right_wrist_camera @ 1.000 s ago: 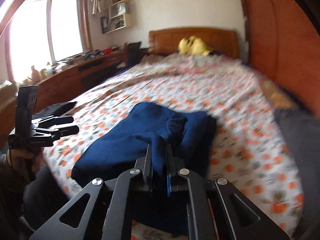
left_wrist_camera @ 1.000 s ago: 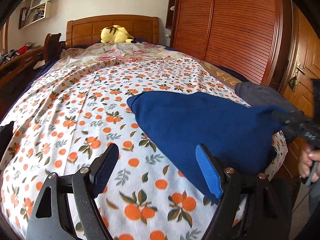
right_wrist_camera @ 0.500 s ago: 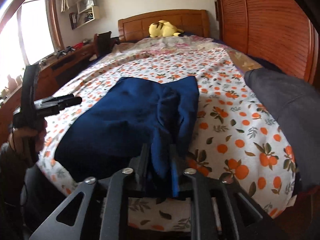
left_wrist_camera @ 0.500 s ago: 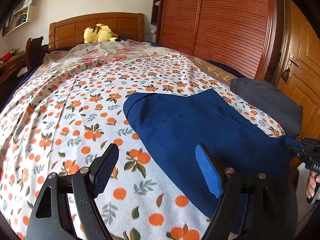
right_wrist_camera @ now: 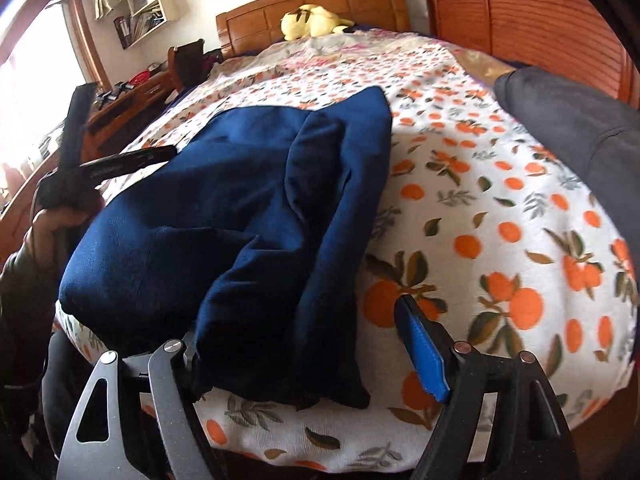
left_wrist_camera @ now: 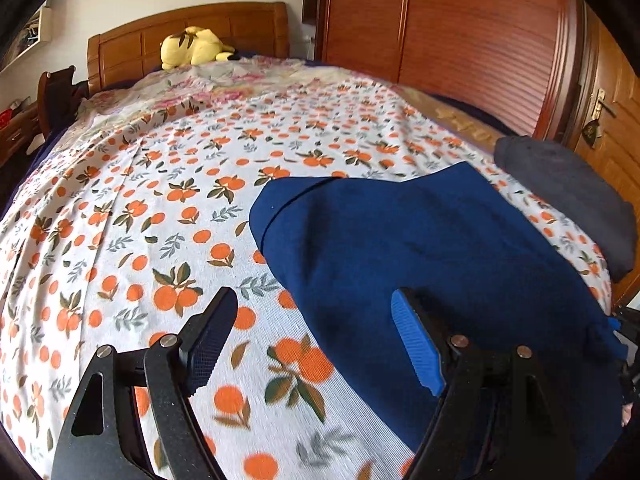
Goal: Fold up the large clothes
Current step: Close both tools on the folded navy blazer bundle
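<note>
Right tool (right_wrist_camera: 308, 344) has let go — jaws opening over navy garment (right_wrist_camera: 240, 208).

A home bedroom — a bed (left_wrist_camera: 160, 200) in an orange-print sheet, with a wooden headboard (left_wrist_camera: 192, 36). A yellow plush toy (left_wrist_camera: 192, 46) lies near it. Beside the bed stands a louvred wooden wardrobe (left_wrist_camera: 460, 32).

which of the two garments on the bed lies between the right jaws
The navy blue garment; its near corner sits between the opening right jaws. The dark grey garment lies apart, toward the wardrobe.

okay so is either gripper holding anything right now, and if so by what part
Nothing is held. The right gripper is opening, the blue garment lying loose between its fingers. The left gripper is open over the bedsheet.
</note>
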`<action>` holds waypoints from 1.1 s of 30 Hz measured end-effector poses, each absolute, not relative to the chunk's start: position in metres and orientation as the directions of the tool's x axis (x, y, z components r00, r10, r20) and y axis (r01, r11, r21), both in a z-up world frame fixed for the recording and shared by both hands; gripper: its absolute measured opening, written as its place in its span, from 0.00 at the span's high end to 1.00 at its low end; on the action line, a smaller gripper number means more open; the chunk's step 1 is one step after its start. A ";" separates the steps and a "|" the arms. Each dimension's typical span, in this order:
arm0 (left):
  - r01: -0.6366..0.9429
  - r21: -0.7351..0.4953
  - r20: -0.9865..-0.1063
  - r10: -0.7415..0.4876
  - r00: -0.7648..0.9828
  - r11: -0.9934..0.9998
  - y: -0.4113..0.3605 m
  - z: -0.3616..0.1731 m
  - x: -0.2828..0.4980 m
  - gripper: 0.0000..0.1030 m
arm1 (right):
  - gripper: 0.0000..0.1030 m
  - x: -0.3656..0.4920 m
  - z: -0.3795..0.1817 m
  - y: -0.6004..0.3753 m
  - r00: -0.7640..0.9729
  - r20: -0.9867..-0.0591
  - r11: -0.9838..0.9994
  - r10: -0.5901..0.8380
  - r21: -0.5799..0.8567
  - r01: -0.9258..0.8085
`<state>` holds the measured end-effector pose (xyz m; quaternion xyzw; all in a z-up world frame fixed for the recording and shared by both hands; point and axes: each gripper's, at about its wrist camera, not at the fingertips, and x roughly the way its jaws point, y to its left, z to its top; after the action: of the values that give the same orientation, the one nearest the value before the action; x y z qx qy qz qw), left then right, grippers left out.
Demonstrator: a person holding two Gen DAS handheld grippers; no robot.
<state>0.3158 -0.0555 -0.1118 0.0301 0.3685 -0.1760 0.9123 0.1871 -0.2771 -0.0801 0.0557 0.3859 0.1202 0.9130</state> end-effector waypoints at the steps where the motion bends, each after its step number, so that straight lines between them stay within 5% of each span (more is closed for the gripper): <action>1: 0.353 -0.073 -0.694 -0.302 0.653 0.933 -0.059 -0.116 0.322 0.22 | 0.22 0.189 -0.081 -0.278 0.671 -0.689 0.962 0.274 0.205 -0.181; 11: 0.344 -0.125 -0.746 -0.316 0.586 0.931 -0.068 -0.139 0.365 0.22 | 0.24 0.198 -0.094 -0.289 0.644 -0.686 0.941 0.338 0.263 -0.214; 14: 0.338 -0.185 -0.751 -0.355 0.557 0.923 -0.064 -0.143 0.370 0.24 | 0.40 0.203 -0.095 -0.288 0.628 -0.683 0.928 0.372 0.286 -0.238; 20: 0.363 -0.249 -0.754 -0.415 0.509 0.898 -0.067 -0.140 0.371 0.66 | 0.66 0.201 -0.095 -0.287 0.612 -0.664 0.903 0.430 0.323 -0.283; 23: 0.370 -0.190 -0.755 -0.376 0.537 0.910 -0.075 -0.129 0.365 0.86 | 0.70 0.198 -0.094 -0.290 0.636 -0.636 0.899 0.437 0.326 -0.293; 33: 0.367 -0.066 -0.651 -0.319 0.689 0.928 -0.086 -0.065 0.325 0.92 | 0.78 0.199 -0.075 -0.303 0.672 -0.558 0.873 0.488 0.325 -0.364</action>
<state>0.3254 -0.0860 -0.0652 0.0345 0.3475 -0.1866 0.9183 0.1987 -0.3027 -0.0745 0.0934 0.3308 0.2341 0.9094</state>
